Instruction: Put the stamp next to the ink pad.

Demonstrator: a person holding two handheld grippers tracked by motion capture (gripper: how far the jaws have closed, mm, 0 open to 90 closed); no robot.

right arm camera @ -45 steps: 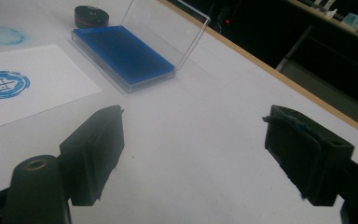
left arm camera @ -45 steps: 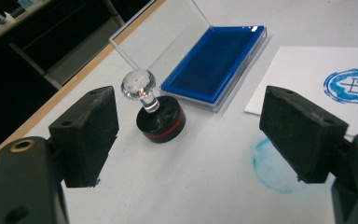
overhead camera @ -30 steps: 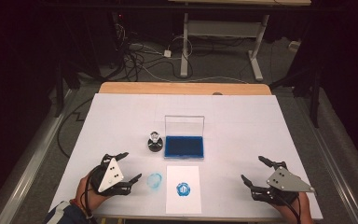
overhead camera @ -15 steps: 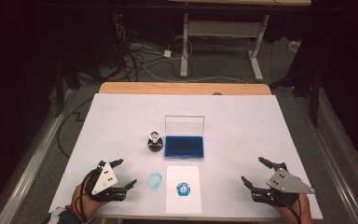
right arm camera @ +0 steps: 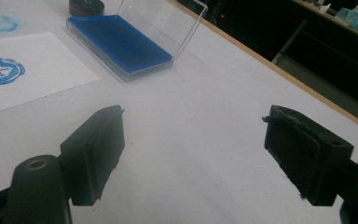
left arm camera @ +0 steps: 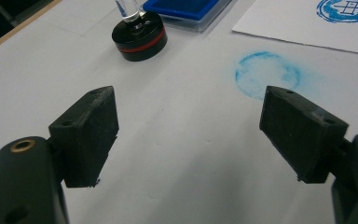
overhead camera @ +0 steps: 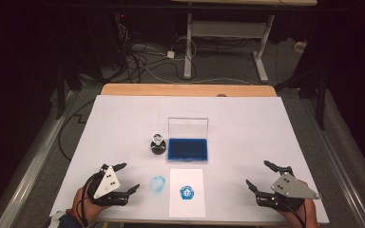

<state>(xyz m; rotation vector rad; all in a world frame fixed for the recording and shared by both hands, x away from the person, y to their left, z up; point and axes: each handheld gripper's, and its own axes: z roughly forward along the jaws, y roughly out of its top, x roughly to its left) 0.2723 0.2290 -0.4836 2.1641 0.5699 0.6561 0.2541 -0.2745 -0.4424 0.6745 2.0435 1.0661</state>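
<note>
A round black stamp point(overhead camera: 158, 144) with a clear handle stands upright left of the open blue ink pad point(overhead camera: 187, 148), whose clear lid is raised. In front lies a white sheet point(overhead camera: 186, 192) bearing a blue round print point(overhead camera: 187, 192). A blue smudge ring point(overhead camera: 158, 184) marks the table cover beside the sheet. My left gripper point(overhead camera: 126, 178) rests at the front left, open and empty, and the left gripper view has the stamp point(left arm camera: 139, 35) and smudge point(left arm camera: 267, 74) ahead of it. At the front right my right gripper point(overhead camera: 259, 175) is open and empty, with the ink pad point(right arm camera: 119, 45) ahead on the left.
The white table cover point(overhead camera: 247, 123) ends at a wooden strip point(overhead camera: 185, 89) along the far edge. Beyond it are a dark floor with cables point(overhead camera: 142, 57) and a white desk frame point(overhead camera: 228, 33). The person's hands hold both grippers at the near edge.
The left gripper has drawn back toward the near edge and a little left, away from the blue smudge. The right gripper has stayed in place.
</note>
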